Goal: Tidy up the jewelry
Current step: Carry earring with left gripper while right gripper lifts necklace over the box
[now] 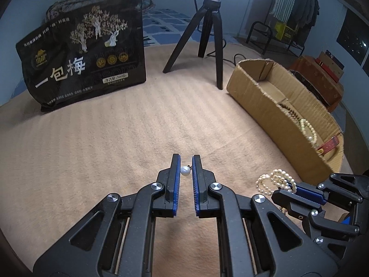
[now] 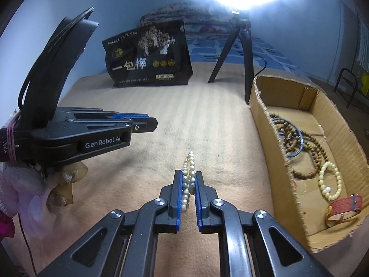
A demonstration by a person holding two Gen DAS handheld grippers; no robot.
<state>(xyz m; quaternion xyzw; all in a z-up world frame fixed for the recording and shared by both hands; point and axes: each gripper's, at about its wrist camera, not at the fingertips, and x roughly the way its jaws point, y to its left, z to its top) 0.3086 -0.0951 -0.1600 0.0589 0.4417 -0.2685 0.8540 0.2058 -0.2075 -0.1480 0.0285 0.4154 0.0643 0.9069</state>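
My left gripper (image 1: 185, 161) is shut on a single white pearl earring (image 1: 185, 170), held just above the beige blanket; it also shows in the right wrist view (image 2: 138, 124). My right gripper (image 2: 189, 177) is shut on a small-pearl bracelet (image 2: 189, 173), its loops sticking out past the fingertips; it also shows in the left wrist view (image 1: 275, 180). A cardboard box (image 2: 274, 152) on the right holds wooden bead strands (image 2: 306, 147), a larger-pearl bracelet (image 2: 329, 182) and a red watch strap (image 2: 343, 209).
A black snack bag (image 1: 85, 57) stands at the back left. A black tripod (image 1: 207, 37) with a bright lamp stands at the back middle. A clothes rack (image 1: 293, 11) and boxes (image 1: 322, 73) lie beyond the bed's right edge.
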